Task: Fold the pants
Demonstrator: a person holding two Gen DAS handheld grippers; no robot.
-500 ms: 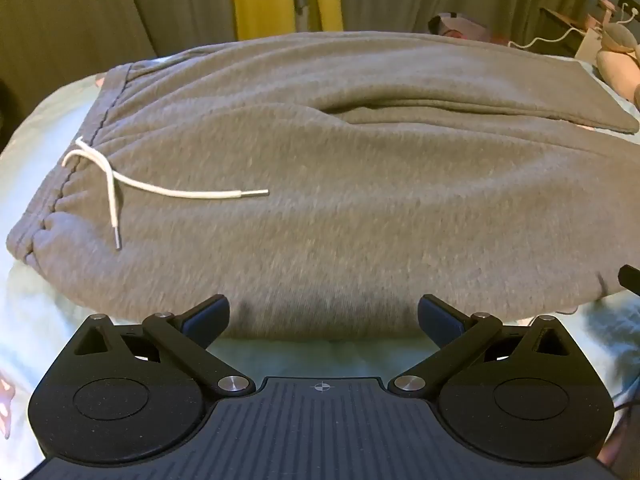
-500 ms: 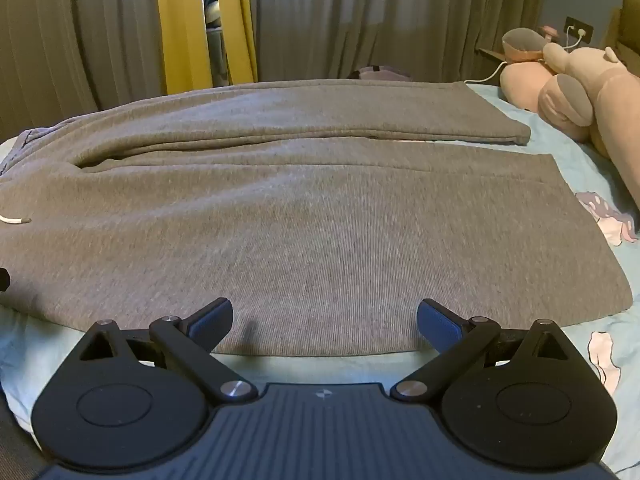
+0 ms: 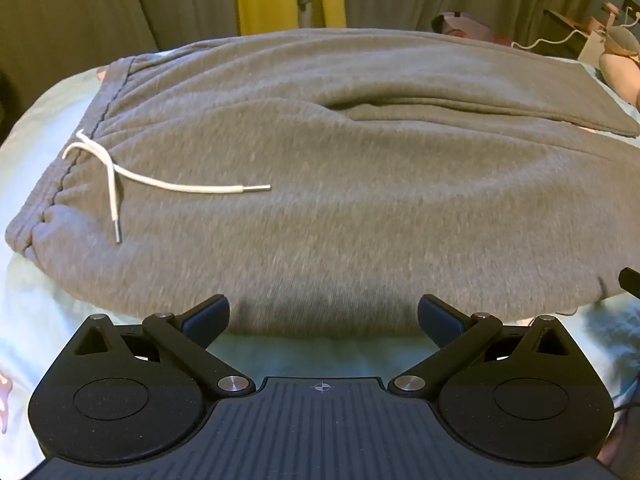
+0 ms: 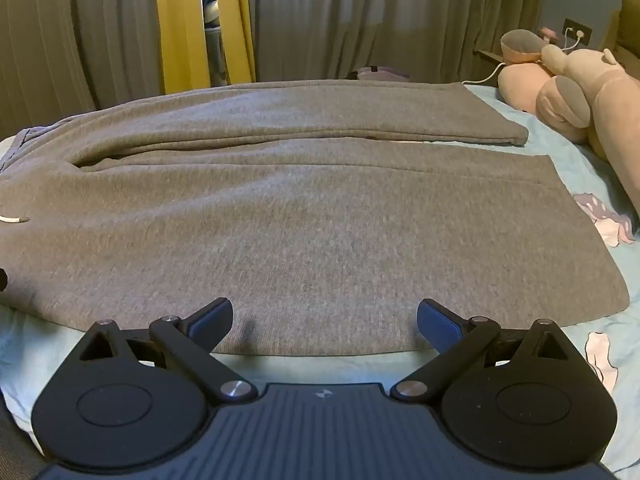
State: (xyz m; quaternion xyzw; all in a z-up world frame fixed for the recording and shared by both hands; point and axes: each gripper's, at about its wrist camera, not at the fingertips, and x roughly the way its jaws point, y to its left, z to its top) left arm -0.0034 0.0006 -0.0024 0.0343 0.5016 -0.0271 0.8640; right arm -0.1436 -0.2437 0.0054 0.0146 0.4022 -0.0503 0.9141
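The pants lie flat on the bed, waistband left, plush toy at right.

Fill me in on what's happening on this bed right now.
A person is about to fold a pair of grey sweatpants spread flat on the bed, holding a two-finger tool in each hand. The left tool hangs open at the near edge by the waistband, close to the white drawstring. The right tool hangs open at the near edge of the closer leg. Neither has gripped the fabric yet, and the pants are not yet folded.
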